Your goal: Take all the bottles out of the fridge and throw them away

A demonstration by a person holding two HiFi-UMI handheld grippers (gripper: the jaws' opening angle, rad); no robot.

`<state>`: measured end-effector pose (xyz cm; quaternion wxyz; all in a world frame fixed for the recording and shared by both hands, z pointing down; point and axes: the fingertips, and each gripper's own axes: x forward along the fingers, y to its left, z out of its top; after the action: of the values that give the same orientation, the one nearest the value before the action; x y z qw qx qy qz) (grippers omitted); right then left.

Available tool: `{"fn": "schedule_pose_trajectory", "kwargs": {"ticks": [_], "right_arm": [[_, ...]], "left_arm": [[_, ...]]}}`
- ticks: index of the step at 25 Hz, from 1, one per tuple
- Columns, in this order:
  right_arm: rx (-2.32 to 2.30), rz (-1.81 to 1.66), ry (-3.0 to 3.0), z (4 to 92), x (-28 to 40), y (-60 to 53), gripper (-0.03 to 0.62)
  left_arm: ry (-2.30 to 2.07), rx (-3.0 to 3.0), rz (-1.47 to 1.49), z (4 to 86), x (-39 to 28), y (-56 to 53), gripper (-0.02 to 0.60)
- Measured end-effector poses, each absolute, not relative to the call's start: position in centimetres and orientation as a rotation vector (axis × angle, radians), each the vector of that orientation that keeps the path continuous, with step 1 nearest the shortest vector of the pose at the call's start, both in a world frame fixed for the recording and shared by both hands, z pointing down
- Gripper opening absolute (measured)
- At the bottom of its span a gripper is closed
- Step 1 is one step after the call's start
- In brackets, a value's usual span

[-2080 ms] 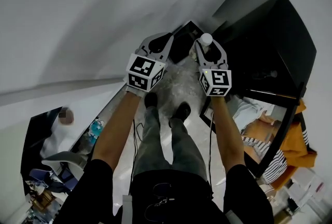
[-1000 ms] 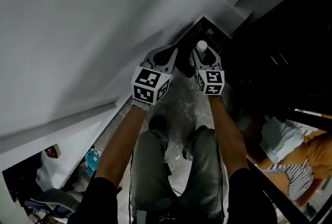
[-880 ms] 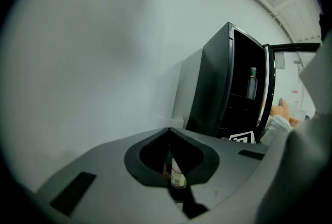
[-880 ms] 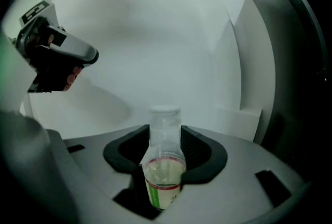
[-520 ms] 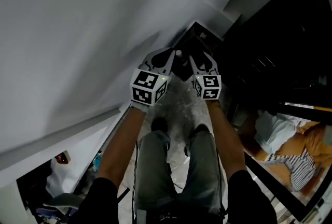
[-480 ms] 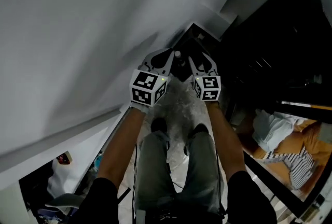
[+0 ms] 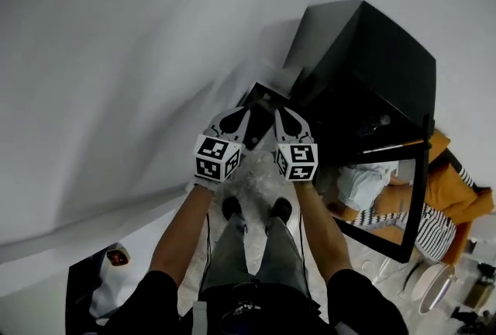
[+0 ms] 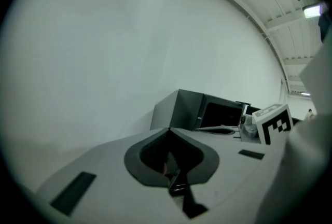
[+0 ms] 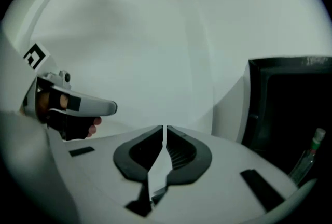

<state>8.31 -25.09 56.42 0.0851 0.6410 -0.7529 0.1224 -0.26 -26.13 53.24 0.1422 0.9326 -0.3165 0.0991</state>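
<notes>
**Both grippers empty before the open fridge, a bottle inside it**

We stand facing the black fridge [image 7: 372, 62], which sits against the white wall [image 7: 116, 54] with its door [image 7: 415, 194] swung open towards us. We hold both grippers side by side, just left of the fridge's open front.

The left gripper [image 7: 245, 113] has its jaws together, tips meeting, with nothing between them. The right gripper [image 7: 280, 113], the one nearer the fridge, has just been closing its jaws. They now stand almost together with only a thin slit left, and nothing is in that slit. Each gripper's marker cube faces up at us, the left cube [image 7: 216, 157] farther from the fridge than the right cube [image 7: 297, 161].

A clear plastic bottle [image 9: 310, 158] with a pale cap leans inside the dark fridge, low in the opening, as the right gripper view shows it. Neither gripper touches it.

A dark bin [image 7: 262, 102] stands on the floor against the wall, just left of the fridge and beyond the gripper tips. Crumpled clear plastic [image 7: 260, 174] lies on the floor between the bin and our shoes [image 7: 230, 207].

Orange and striped fabric [image 7: 446, 202] shows around the open door, on the side away from the wall.
</notes>
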Motion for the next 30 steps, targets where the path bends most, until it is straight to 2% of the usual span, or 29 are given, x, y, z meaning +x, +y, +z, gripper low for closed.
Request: {"fn": "schedule_pose_trajectory", "kwargs": {"ticks": [2, 12, 30], "right_arm": [[1.925, 0.38, -2.234, 52.5, 8.3, -23.6, 0.008], [2.045, 0.326, -2.233, 38.5, 10.5, -18.0, 0.008], [2.287, 0.296, -2.02, 34.8, 20.2, -8.6, 0.008]], "left_arm": [[-0.87, 2.701, 0.287, 50.0, 0.1, -24.9, 0.0], [-0.707, 2.814, 0.237, 38.4, 4.2, -21.2, 0.0], [-0.396, 2.933, 0.269, 35.7, 14.4, -14.5, 0.0]]}}
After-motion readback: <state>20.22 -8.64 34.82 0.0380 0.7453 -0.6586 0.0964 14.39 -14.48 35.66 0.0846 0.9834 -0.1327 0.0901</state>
